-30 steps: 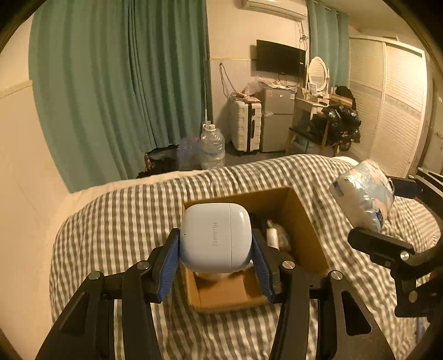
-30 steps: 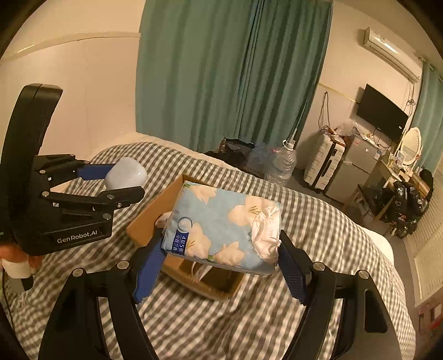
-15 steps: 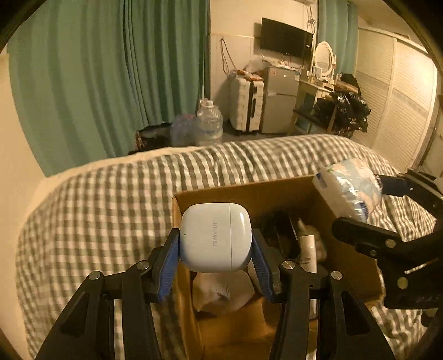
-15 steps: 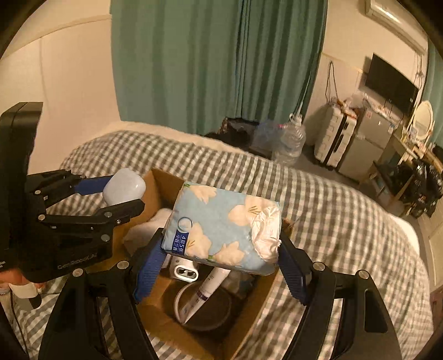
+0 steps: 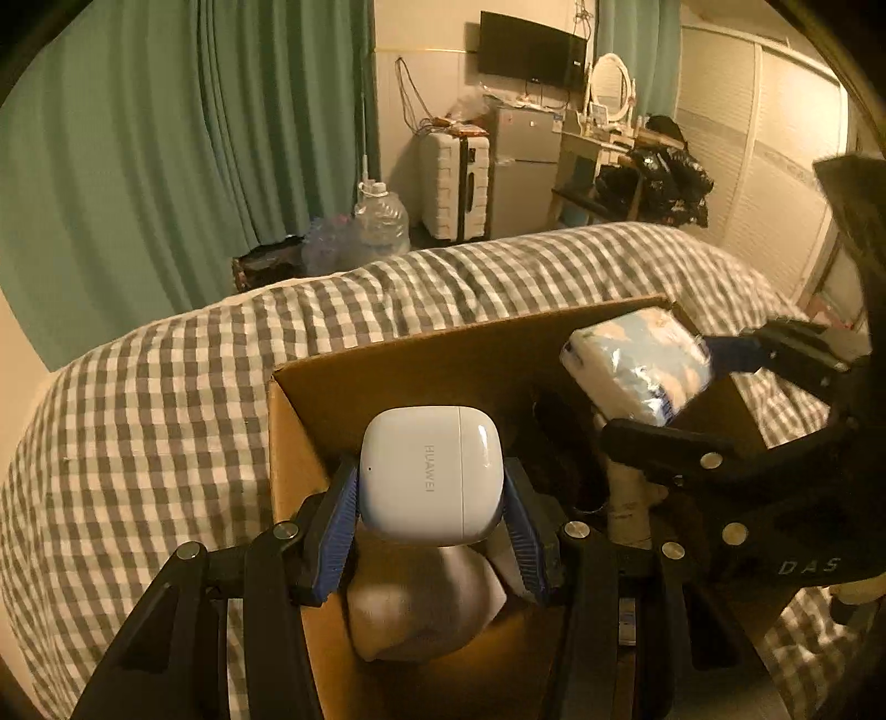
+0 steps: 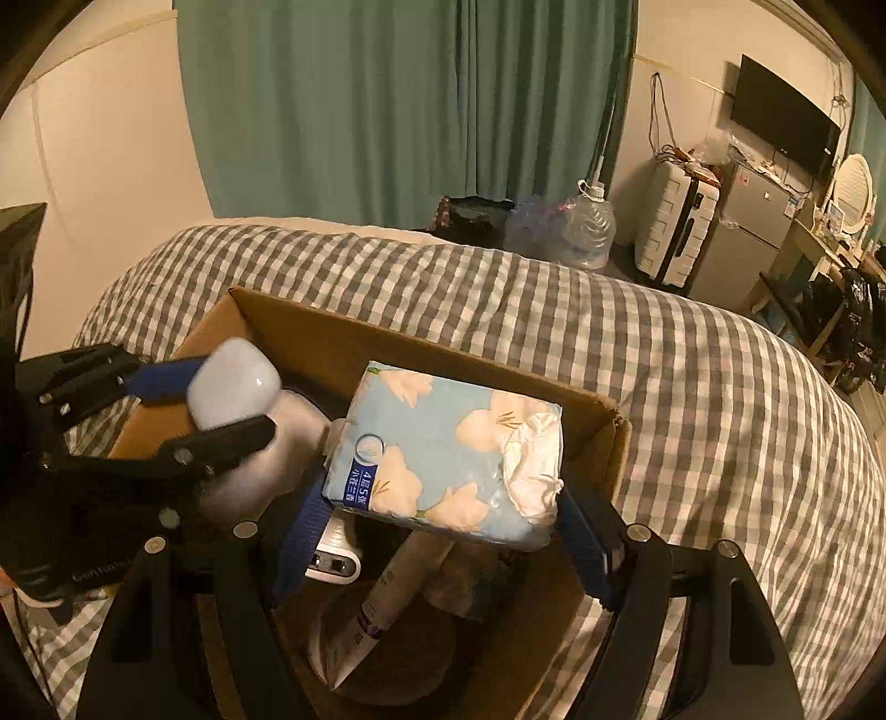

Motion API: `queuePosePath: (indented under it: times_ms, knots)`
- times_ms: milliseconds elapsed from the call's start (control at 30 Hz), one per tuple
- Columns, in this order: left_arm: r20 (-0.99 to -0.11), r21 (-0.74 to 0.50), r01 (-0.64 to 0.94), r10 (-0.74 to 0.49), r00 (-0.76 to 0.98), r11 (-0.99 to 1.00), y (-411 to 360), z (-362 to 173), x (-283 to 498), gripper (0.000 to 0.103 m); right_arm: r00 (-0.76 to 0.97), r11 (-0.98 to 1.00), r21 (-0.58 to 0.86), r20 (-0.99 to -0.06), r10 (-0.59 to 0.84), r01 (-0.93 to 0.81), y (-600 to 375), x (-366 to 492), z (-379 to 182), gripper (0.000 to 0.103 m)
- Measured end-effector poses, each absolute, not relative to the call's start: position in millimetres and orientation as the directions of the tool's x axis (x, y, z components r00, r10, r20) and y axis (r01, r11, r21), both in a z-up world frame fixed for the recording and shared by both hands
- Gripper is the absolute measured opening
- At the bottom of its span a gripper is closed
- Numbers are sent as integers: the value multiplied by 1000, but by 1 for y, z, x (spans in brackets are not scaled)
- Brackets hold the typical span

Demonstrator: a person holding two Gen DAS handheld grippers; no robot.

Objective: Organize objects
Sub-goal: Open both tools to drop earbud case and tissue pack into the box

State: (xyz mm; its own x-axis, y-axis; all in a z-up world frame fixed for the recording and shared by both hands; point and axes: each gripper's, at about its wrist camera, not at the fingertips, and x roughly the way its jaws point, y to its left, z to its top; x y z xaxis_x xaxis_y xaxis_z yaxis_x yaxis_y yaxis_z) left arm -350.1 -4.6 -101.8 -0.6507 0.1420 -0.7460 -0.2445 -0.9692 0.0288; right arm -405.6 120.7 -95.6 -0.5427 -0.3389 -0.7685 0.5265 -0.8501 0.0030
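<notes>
Tissue pack and earbud case being held over the box

A floral tissue pack (image 6: 448, 448) is being clamped by the right gripper (image 6: 443, 515) above the open cardboard box (image 6: 432, 343) on the checked bedspread (image 6: 692, 387), while a white earbud case (image 6: 232, 382) is being gripped beside it by the left gripper (image 6: 221, 399); a tube (image 6: 387, 603) is lying inside the box.

Black left gripper (image 5: 432, 493) and right gripper (image 6: 443, 509), blue pads (image 5: 338, 531), silver screws.

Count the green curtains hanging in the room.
2: one wide green curtain behind the bed on the far wall, one narrower green curtain right of the television. More may be hidden.
</notes>
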Motion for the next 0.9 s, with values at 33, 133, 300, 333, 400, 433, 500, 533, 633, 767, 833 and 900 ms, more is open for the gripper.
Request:
queuePosePath:
  times_ms: [33,133,300,333,400,433,500,533,633,767,833,900]
  knots:
    - [-750,33,-240,135,-648,-970,-4,-102,-349,51,-548,-852,-5,-767,-332,524,121,-405,-96,77]
    - [-764,7,-233,145,-629,-973,-3,-98,-347,55,-554,-854,3,-760,-341,521,122,-402,-92,79]
    - [-718,46,-215,117,-686,-975,3,-68,-332,77,-563,-876,53,-746,-354,480,134,-400,-71,87]
    - [-712,53,-216,115,-693,-975,3,-61,-330,77,-572,-879,49,-742,-350,474,137,-399,-63,87]
    - [-692,68,-208,104,-714,-976,5,-45,-322,83,-593,-883,35,-728,-343,468,141,-390,-43,88]
    - [-681,74,-202,98,-726,-977,5,-36,-318,85,-602,-884,30,-722,-342,466,141,-387,-37,89]
    - [-662,84,-194,91,-744,-977,6,-19,-309,85,-629,-887,21,-698,-343,460,146,-377,-16,91]
    - [-650,91,-189,85,-755,-978,6,-9,-303,85,-642,-888,21,-683,-348,460,148,-371,-3,91]
    - [-602,114,-178,75,-795,-977,6,20,-284,90,-671,-887,15,-648,-361,462,155,-350,26,91]
    - [-544,146,-163,58,-837,-976,9,59,-260,94,-711,-888,1,-598,-369,460,162,-321,64,91]
    - [-519,160,-155,51,-853,-975,9,77,-247,96,-730,-890,-3,-573,-372,456,166,-305,83,93]
    - [-493,170,-147,45,-869,-974,11,95,-232,97,-749,-893,-8,-549,-372,450,169,-288,99,94]
